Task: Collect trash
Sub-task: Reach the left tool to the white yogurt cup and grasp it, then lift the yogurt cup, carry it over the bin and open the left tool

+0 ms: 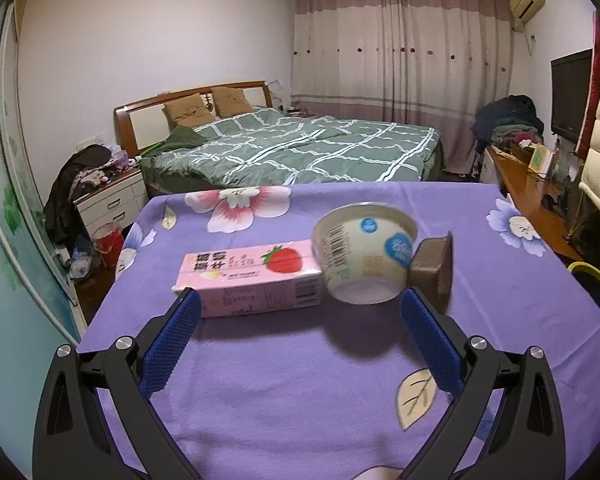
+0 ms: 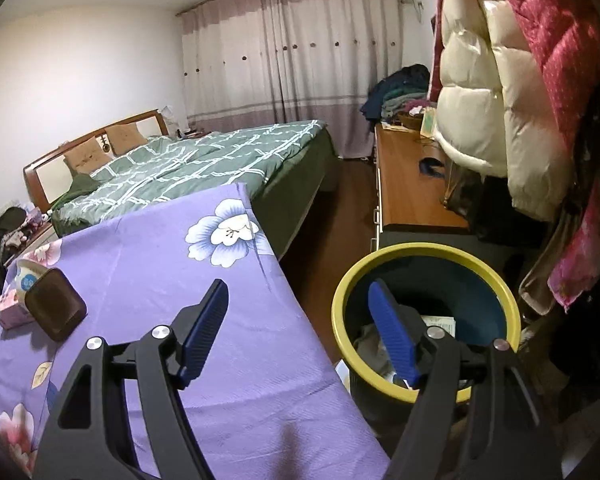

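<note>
On the purple flowered cloth of the surface [image 1: 260,380] lay three bits of trash in a huddle: a pink rectangular strawberry milk carton [image 1: 252,284] flat on its side, a white round paper cup with blue badges [image 1: 364,256] tipped over against the carton's right end, and a brown rounded-square plastic tray [image 1: 432,268] standing on edge just right of the cup, touching it. The left gripper [image 1: 300,312] hung low in front of them, its blue-padded jaws spread wide, the left pad just beside the carton's near corner, gripping nothing. Off the surface's right edge sat the round dark-blue bin with a yellow rim [image 2: 340,312], some paper and scraps already inside. The right gripper [image 2: 300,336] hovered there, one finger above the cloth, the other above the bin's mouth, jaws released and empty. Beyond lay a bed with a green checked quilt [image 1: 300,148].
</note>
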### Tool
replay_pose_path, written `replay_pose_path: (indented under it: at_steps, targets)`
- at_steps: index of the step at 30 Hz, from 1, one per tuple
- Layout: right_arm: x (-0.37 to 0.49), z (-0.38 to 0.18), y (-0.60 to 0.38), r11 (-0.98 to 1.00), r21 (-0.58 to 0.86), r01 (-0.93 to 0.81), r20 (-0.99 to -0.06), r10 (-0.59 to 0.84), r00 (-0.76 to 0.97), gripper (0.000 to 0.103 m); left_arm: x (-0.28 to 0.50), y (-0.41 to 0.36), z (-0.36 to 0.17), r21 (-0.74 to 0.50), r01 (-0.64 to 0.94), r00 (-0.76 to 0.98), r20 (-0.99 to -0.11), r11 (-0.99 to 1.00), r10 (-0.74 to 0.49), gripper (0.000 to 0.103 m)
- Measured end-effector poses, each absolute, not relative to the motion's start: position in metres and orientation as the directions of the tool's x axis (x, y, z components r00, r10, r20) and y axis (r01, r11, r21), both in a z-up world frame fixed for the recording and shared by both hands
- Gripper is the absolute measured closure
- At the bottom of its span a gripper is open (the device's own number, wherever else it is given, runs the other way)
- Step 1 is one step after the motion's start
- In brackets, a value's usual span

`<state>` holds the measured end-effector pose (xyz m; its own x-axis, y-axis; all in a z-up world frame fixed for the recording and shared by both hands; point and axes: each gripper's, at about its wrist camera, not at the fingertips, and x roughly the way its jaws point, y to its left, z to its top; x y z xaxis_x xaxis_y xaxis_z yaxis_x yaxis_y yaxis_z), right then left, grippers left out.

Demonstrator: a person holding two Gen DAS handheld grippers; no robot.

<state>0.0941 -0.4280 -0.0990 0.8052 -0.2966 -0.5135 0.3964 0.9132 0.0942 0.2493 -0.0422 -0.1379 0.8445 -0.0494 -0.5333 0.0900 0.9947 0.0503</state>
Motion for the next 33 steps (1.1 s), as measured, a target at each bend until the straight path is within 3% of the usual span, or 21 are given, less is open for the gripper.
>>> replay_pose_path:
  at_steps: [4,8,11,18,26,33]
  targets:
    - [0.093,-0.097,-0.428,0.914,0.098,0.394,-0.506,-0.295,0.811,0.033,0.261,-0.051,-0.128,0.025,0.134,0.822,-0.561,0.991,-0.097,0.005]
    - [0.094,-0.098,-0.424,0.918,0.08,0.387,-0.505,-0.298,0.81,0.032,0.287,-0.064,-0.125,0.006,0.185,0.782,-0.607,0.983,-0.144,0.021]
    - [0.095,-0.099,-0.424,0.921,0.084,0.381,-0.511,-0.289,0.81,0.032,0.311,-0.07,-0.131,-0.011,0.209,0.736,-0.656,0.978,-0.165,0.024]
    - [0.098,-0.101,-0.429,0.92,0.105,0.379,-0.533,-0.269,0.802,0.032,0.341,-0.085,-0.144,-0.024,0.258,0.667,-0.718,0.966,-0.197,0.024]
    - [0.102,-0.103,-0.428,0.921,0.102,0.375,-0.552,-0.261,0.792,0.032,0.368,-0.087,-0.15,-0.073,0.272,0.636,-0.735,0.96,-0.236,0.024]
    - [0.104,-0.105,-0.428,0.922,0.101,0.373,-0.561,-0.257,0.787,0.032,0.372,-0.095,-0.155,-0.044,0.285,0.653,-0.722,0.958,-0.228,0.024]
